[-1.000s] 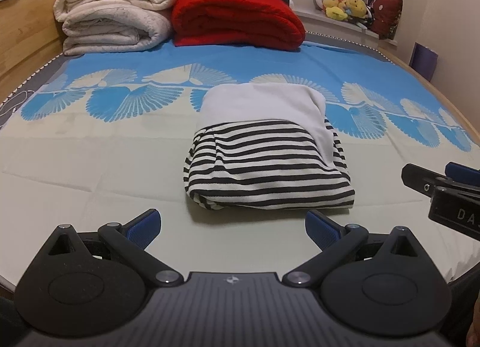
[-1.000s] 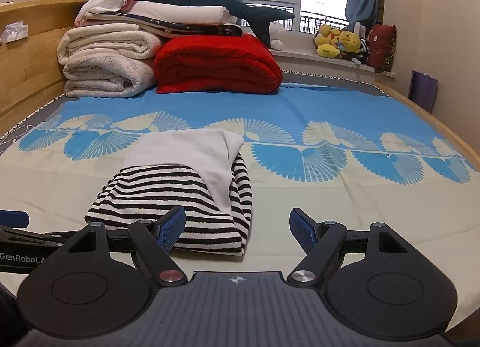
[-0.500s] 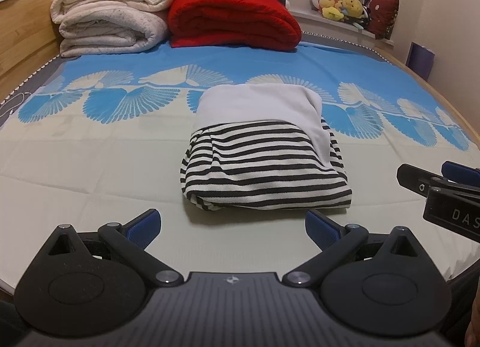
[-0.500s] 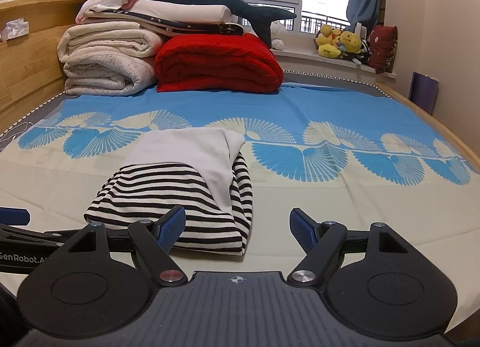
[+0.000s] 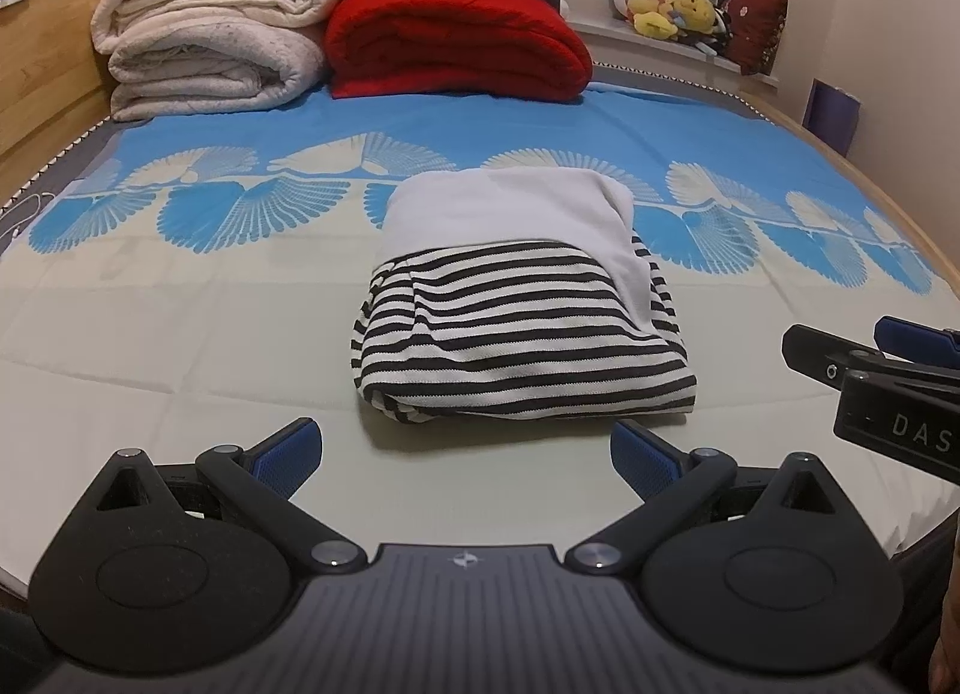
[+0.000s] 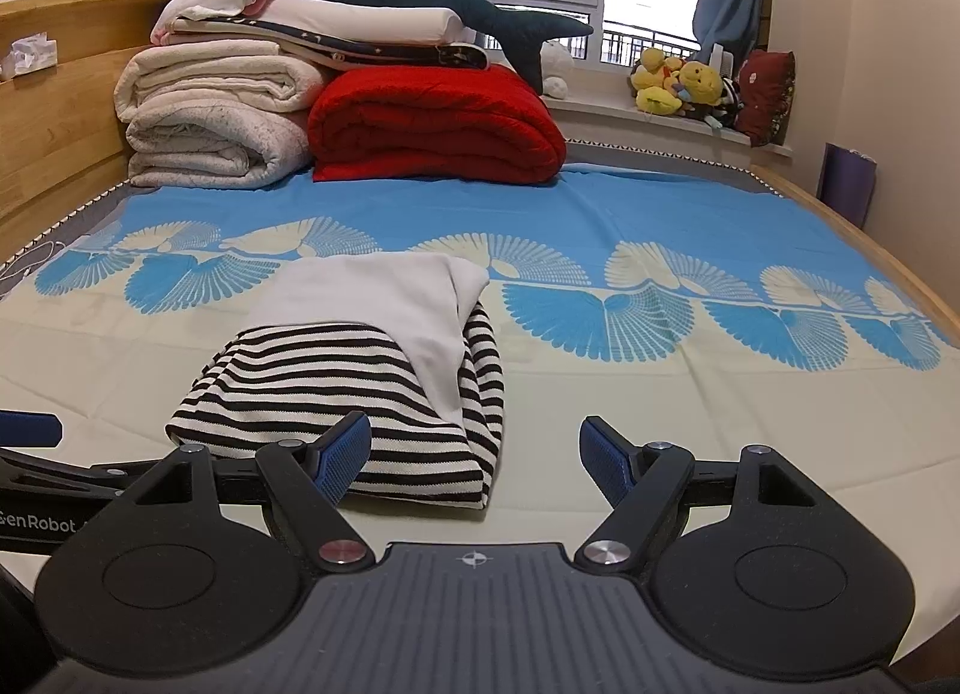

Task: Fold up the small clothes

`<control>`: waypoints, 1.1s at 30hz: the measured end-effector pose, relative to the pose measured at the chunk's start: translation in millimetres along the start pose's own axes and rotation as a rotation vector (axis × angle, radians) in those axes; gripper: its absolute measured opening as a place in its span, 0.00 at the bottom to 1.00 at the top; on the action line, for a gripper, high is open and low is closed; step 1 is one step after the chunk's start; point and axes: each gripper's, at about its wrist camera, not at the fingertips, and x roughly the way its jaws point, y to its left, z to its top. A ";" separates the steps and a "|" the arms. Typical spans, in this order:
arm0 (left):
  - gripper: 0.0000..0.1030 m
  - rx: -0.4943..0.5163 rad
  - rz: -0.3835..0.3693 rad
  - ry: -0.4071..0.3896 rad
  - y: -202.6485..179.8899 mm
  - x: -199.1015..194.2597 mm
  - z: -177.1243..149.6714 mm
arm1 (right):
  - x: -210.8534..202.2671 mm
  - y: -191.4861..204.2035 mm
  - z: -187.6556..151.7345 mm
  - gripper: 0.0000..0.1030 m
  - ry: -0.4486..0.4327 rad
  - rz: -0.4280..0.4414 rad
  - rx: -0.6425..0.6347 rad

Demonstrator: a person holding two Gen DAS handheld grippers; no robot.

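A: What is hidden from you here?

B: You are seeing only part of the folded garment (image 5: 516,328). Its striped half is facing you, and a plain white layer is lying over its far part and running down its right side, so whatever is tucked inside is out of sight. In the right wrist view your left claw's finger is covering the garment's near edge.

A: And what is getting cut off?

B: The right claw (image 5: 864,358) is entering the left wrist view from the right edge, and its lettering is breaking off at the frame. The stack of cream quilts (image 6: 216,118) and the red blanket (image 6: 432,124) at the far end of the bed (image 5: 150,334) are blocking the wall behind them. The plush toys (image 6: 678,82) on the windowsill are too small for you to tell apart.

A: How are your claws standing?

B: Your left claw (image 5: 465,451) is spread wide, its blue pads (image 5: 288,448) well apart, gripping nothing. It is hovering just near of the garment's near edge without touching it. Your right claw (image 6: 474,457) is equally wide apart and empty, sitting near the garment's near right corner.

A: Where is the garment lying?

B: It is resting in the middle of the bed, on the pale part of the sheet, its far edge reaching the blue fan pattern.
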 end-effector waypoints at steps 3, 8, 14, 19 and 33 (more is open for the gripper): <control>0.99 0.001 0.001 0.000 -0.6 0.1 0.0 | -0.1 0.2 0.1 0.76 0.001 -0.001 0.002; 0.99 0.001 0.001 0.000 -1.4 0.0 0.0 | 0.4 -0.8 -1.2 0.76 0.002 -0.001 0.002; 0.99 0.014 -0.004 0.000 -2.7 0.7 -2.7 | 0.5 -1.2 -1.1 0.76 0.002 -0.001 0.001; 0.99 0.019 -0.007 -0.002 -2.5 0.8 -2.9 | 0.2 -1.7 -1.0 0.76 0.002 0.000 0.001; 0.99 0.031 -0.022 -0.007 -0.4 0.8 -3.0 | 0.1 -1.8 -0.8 0.76 0.002 0.001 -0.001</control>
